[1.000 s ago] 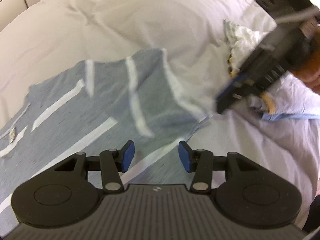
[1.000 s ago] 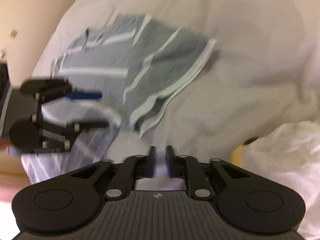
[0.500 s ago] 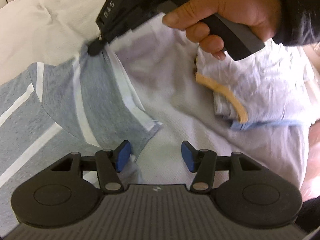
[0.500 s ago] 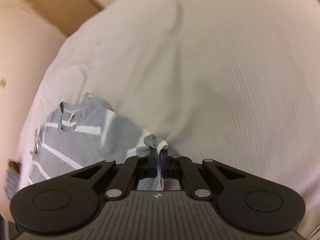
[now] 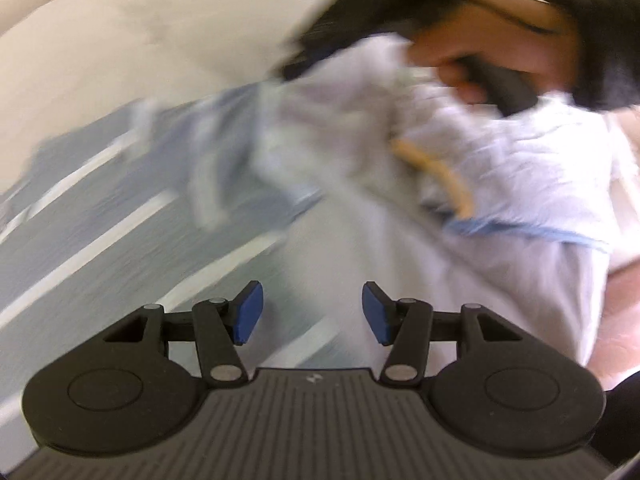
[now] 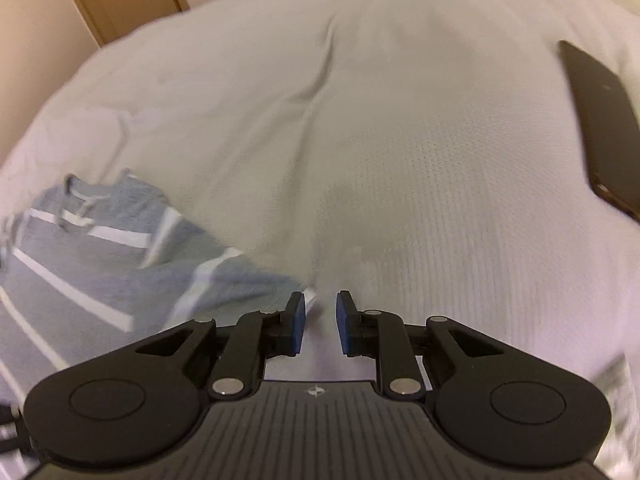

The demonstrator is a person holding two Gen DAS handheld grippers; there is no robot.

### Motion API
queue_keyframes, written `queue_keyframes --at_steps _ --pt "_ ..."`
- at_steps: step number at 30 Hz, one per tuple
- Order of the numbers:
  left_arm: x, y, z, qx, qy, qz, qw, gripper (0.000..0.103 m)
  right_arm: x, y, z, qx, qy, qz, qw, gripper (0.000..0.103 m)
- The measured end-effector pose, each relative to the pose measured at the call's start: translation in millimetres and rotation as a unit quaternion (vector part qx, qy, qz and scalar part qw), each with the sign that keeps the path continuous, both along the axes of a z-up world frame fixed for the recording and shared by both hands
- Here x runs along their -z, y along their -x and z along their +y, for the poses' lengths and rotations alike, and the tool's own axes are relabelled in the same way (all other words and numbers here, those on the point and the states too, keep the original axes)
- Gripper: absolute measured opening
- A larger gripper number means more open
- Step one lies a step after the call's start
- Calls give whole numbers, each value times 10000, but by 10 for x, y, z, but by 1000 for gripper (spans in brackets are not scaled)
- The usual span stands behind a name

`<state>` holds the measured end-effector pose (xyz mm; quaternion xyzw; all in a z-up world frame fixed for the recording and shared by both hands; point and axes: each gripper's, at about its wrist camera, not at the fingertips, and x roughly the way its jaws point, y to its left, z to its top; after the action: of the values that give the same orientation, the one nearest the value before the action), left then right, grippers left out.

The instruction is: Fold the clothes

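A grey shirt with white stripes (image 6: 100, 248) lies on the white bedcover (image 6: 400, 120), with one side turned over onto itself. In the right wrist view my right gripper (image 6: 320, 316) has its jaws opening. Nothing is between its pads, and the shirt's white-edged corner (image 6: 309, 294) lies just beside the left pad. In the blurred left wrist view the shirt (image 5: 100, 232) fills the left side. My left gripper (image 5: 312, 312) hovers open over its edge with nothing between the fingers. A hand (image 5: 480, 60) holds the right gripper (image 5: 360, 8) at the top of that view.
A crumpled pile of pale clothes (image 5: 528, 168) with a tan band (image 5: 440, 172) lies on the right in the left wrist view. A dark flat device (image 6: 600, 120) rests on the bedcover at the right. Wooden cupboard doors (image 6: 120, 0) stand beyond the bed.
Half a second ago my right gripper was shut on the shirt's corner; it has let go and drawn back. My left gripper has shifted over the shirt, and its view has blurred.
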<state>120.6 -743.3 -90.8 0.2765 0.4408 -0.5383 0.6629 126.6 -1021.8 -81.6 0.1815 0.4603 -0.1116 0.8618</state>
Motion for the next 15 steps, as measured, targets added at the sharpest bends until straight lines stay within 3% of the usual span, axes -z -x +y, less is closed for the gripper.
queue_keyframes --at_steps 3,8,12,15 --pt "-24 -161 418 -781 -315 -154 9963 50 -107 157 276 -106 -252 -122 9996 26" --pt "-107 -295 1297 -1667 -862 -460 9812 50 -155 451 868 -426 -699 57 9966 34" --pt "-189 -369 2040 -2088 -1121 -620 9695 56 -196 622 1381 -625 -817 242 9944 39" --pt "-197 -395 2479 -2187 -1232 -636 9659 58 -353 775 1749 -627 -699 265 9952 46"
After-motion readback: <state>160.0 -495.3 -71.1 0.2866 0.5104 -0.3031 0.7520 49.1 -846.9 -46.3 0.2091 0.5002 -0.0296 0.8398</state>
